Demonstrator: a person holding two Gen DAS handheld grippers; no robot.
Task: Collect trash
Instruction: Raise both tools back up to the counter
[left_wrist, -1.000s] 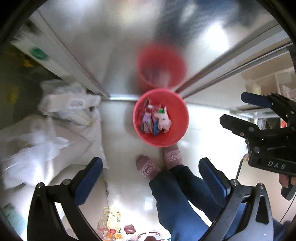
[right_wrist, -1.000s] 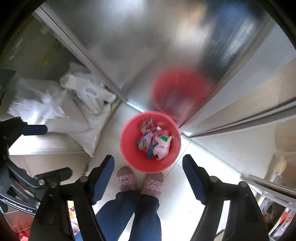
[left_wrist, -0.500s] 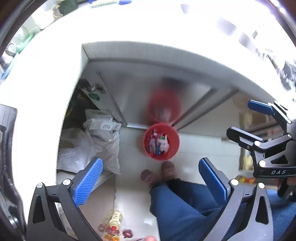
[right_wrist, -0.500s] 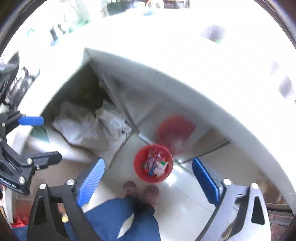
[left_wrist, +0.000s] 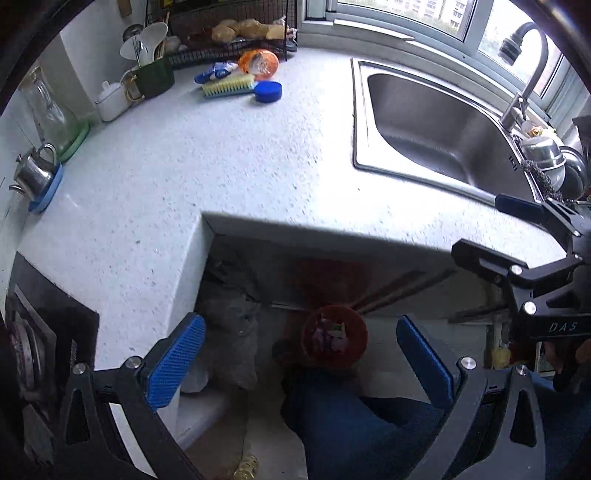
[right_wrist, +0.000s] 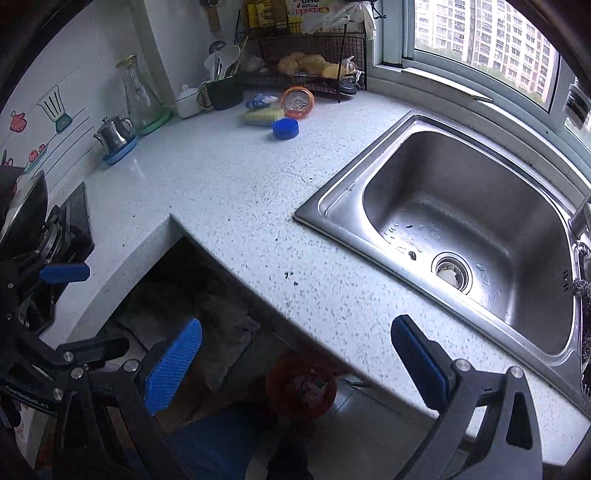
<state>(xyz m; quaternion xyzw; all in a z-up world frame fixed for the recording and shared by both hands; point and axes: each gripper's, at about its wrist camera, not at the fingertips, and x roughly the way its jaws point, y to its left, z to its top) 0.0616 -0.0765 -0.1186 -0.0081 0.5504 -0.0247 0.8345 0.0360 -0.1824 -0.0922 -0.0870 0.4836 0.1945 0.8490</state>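
Both tools are up above the speckled white stone tabletop (left_wrist: 192, 155) right now, looking down over its edge. The left tool (left_wrist: 301, 360) has its blue-padded fingers (left_wrist: 173, 363) spread wide apart with nothing between them, and same deal for the right tool (right_wrist: 297, 363), wide apart and holding nothing. You can also spot the right tool off at the right edge of the left wrist view, jaws apart there too.

The round red plastic trash bin (left_wrist: 334, 341) sits on the pale floor below the tabletop's overhang, right by the person's dark blue trouser leg (left_wrist: 354, 421). It's got a jumble of crumpled wrappers (left_wrist: 330, 334) in it, pinkish and white with a bit of green, though it's dim down there and hard to make out more. From the right wrist view the bin (right_wrist: 301, 386) shows low in the middle, partly tucked under the tabletop edge.

Up top, the stainless steel sink (right_wrist: 458, 236) is set into the tabletop on the right. Near the back corner there's a blue round lid (right_wrist: 285, 129) just beside a yellow-bristled scrub brush (right_wrist: 263, 116), with an orange round container (right_wrist: 297, 102) lying on its side next to them.
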